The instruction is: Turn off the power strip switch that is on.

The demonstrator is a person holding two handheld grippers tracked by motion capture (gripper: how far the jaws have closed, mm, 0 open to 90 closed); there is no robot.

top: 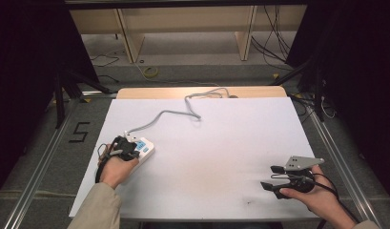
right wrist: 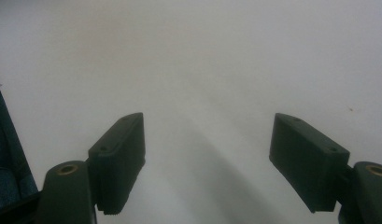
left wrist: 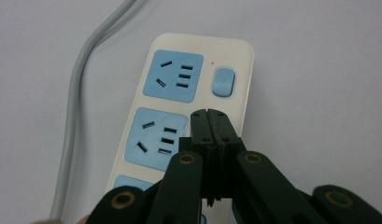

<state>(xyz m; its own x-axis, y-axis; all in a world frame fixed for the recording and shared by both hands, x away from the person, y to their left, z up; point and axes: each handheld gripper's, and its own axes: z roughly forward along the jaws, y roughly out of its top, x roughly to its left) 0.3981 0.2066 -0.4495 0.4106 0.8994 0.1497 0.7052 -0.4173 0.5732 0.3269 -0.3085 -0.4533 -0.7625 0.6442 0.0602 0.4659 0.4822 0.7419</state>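
**Evidently a Pressing Job: Closed Tips Over the Power Strip**

Plainly, the left gripper (left wrist: 208,116) has its two jaws brought together with nothing between them, which makes a single blunt tip, a shape suited to poking rather than grasping. In the left gripper view that tip sits over the white power strip (left wrist: 235,70), at the right edge of the middle socket panel (left wrist: 156,138) and just below the blue switch (left wrist: 223,82). Whether the tip touches the strip's face cannot be told. The likely aim is the switch, which lies a little ahead of the tip.

The power strip lies flat near the left edge of the white table (top: 221,157), its grey cable (top: 173,113) snaking away toward the far edge. Lying flat with its face up, it offers the switch to a push from above.

In the high view the left hand (top: 117,168) reaches forward from its sleeve, the gripper angled down onto the near end of the strip.

The right gripper (top: 273,177) rests well apart near the right front corner, held level in the right hand (top: 316,196) and pointing left. Its jaws stand wide apart over bare table, holding nothing; it appears to be waiting out of the way.
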